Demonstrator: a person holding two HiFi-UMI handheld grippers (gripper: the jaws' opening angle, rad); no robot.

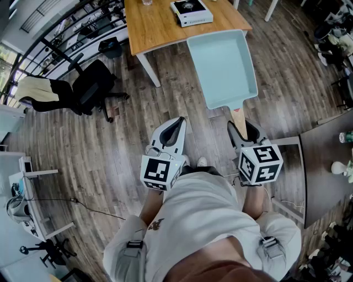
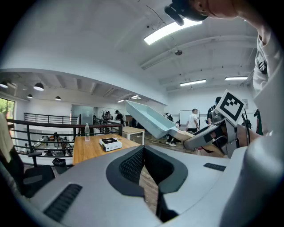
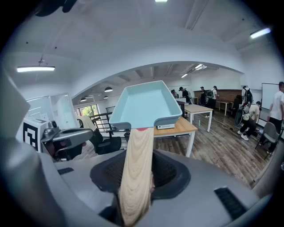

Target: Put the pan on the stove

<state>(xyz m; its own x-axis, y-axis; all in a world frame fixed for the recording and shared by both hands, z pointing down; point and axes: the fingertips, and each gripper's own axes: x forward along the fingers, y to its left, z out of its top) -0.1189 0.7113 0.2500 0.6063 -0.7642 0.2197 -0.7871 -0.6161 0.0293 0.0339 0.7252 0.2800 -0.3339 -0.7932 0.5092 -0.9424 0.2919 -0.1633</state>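
The right gripper (image 1: 241,129) is clamped on the handle (image 3: 137,168) of the pan (image 1: 223,66), its jaws closed on the pale wood partway along the handle; the pan juts straight out beyond the jaw tips, in the air. The left gripper (image 1: 175,129) carries nothing; its jaws stand slightly apart, with only floor showing between them. The stove (image 1: 191,12) sits well ahead of both sets of jaws, on the table (image 1: 154,25), slightly left of the line in which the right jaws point.

The main risk is probably twist; the whole tray hangs forward of a single grip on a smooth, rounded handle, so it could roll or droop between the pads if the hold slackens. A low approach could knock the pan's front edge against the table edge or the stove body, which could shove the stove; a tilted set-down might leave the pan rocking on the burner.

The pan is a shallow rectangular tray, matte light blue, with sloped walls and rounded corners; its handle is light, grained wood. The stove is a flat white box with a dark round burner; the table has a warm wooden top on white legs.
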